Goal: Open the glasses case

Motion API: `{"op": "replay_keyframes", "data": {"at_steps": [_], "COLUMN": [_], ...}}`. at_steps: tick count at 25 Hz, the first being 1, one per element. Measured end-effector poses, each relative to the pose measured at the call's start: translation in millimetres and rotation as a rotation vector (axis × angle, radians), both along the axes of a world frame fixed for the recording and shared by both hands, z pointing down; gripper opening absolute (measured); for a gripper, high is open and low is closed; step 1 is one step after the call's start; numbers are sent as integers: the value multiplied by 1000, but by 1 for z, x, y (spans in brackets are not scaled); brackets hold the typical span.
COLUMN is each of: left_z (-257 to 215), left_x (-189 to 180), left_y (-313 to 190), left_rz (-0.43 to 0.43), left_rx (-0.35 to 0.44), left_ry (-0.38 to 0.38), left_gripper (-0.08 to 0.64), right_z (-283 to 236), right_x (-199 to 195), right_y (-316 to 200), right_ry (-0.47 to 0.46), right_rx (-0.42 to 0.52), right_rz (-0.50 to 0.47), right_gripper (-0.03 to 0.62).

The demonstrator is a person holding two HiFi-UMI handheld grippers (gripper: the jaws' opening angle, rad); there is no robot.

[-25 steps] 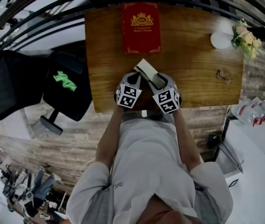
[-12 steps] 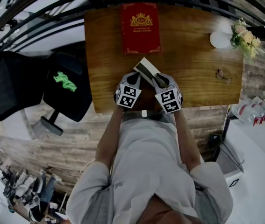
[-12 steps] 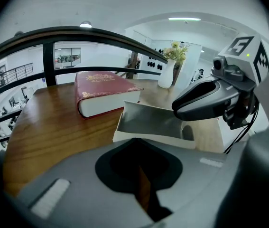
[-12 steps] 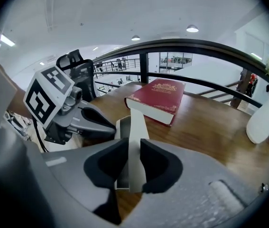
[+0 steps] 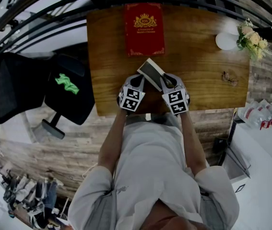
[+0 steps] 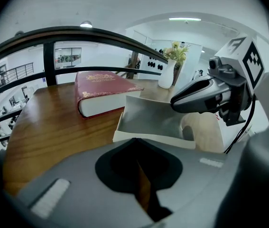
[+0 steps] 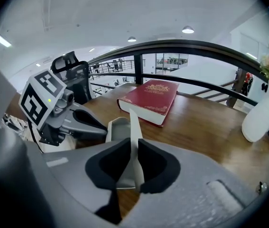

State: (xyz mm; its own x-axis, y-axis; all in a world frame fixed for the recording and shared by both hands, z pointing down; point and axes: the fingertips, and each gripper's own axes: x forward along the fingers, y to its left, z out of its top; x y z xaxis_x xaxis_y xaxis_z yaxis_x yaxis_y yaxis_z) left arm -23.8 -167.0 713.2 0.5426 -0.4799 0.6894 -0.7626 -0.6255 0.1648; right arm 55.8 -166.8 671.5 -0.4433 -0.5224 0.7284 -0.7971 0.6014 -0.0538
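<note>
Glasses case [image 5: 150, 72]. Lies on the wooden table [image 5: 198, 56] at the middle of the near edge, just near of the red book [image 5: 145, 28] and apart from it. Stands open, with the lid [image 7: 133, 120] raised on edge and the grey lining exposed.

Right gripper [image 7: 133, 145]. Reaches in at the near right side of the case. Pinches the lid between both pads, with the pale panel running upright through the gap and touched on either side. Has just been closing the jaws, with the lid between them.

Left gripper [image 6: 135, 142]. Sits at the near left side of the case, tips at the cream rim. Holds the jaws pressed almost together, leaving only a thin slit with table wood visible through it. Gives no clear view of whether the rim is gripped.

Surroundings. At the far middle of the table, the red book, closed, with a gold crest on the cover. At the far right corner, a white vase [image 5: 226, 41] with flowers [image 5: 252, 38]. On the right part of the table, well apart from the case, a pair of glasses [image 5: 230, 76]. On the floor left of the table, a black office chair [image 5: 66, 87]. Beyond the far edge, a dark railing [image 6: 101, 32]
</note>
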Motion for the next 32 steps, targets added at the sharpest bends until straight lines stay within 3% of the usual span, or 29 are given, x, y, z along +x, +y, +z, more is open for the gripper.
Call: {"op": "replay_keyframes", "data": {"at_steps": [32], "left_z": [1], "left_x": [-1], "left_y": [-1], "left_rz": [-5], "left_rx": [-1], "left_ry": [-4], "left_gripper": [20], "right_z": [14], "right_x": [32], "right_y": [-26], "right_ry": [2], "right_rx": [-4], "right_rz": [99], "right_gripper": [37]}}
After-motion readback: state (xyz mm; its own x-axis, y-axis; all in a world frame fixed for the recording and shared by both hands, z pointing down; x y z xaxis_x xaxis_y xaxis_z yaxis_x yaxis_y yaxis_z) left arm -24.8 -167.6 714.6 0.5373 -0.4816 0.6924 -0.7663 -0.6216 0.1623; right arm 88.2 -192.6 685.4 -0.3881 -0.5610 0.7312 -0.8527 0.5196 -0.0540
